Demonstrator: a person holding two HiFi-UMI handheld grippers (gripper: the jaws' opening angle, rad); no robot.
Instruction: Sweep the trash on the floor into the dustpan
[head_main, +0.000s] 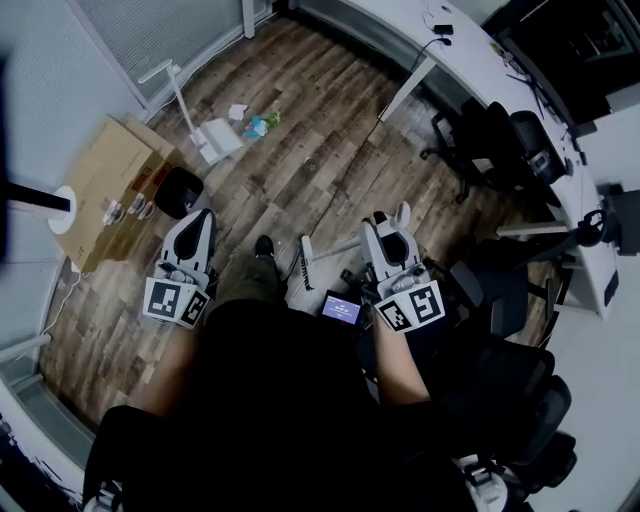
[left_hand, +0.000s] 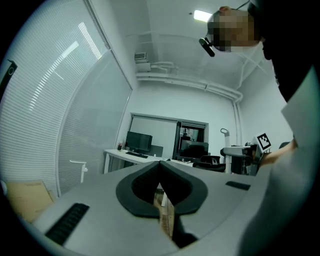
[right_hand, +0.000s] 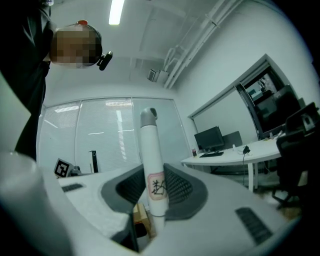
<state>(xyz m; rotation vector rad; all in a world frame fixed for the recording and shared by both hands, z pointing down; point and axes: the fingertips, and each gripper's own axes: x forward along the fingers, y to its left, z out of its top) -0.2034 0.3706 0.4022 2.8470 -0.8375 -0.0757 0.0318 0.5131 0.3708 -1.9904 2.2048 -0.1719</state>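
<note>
Left gripper: held level, pointing forward, left of person's leg; jaws fully together, nothing between. Marker cube at rear, facing up. Left forearm bare, extended forward.

Right gripper: level, parallel to left, well apart from it; jaws clamped on upright white handle. Right marker cube tilted slightly. Right forearm bare, extended forward.
</note>
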